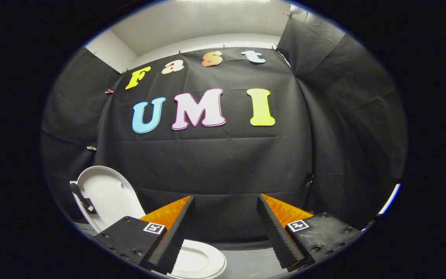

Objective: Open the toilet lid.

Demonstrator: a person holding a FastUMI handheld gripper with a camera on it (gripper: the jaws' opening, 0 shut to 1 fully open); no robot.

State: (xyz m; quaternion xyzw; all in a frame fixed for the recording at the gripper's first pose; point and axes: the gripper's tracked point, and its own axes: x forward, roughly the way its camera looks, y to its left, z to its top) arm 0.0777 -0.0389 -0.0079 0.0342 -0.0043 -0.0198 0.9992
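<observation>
The white plastic toilet lid (105, 192) stands up, so it looks opened; the gripper (225, 228) is wide apart, holding nothing.

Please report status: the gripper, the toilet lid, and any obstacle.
Gripper open, fingers apart, holding nothing. Toilet lid already raised, standing up beyond the left finger; seat down. Nothing between the fingers, only black cloth wall ahead.
</observation>
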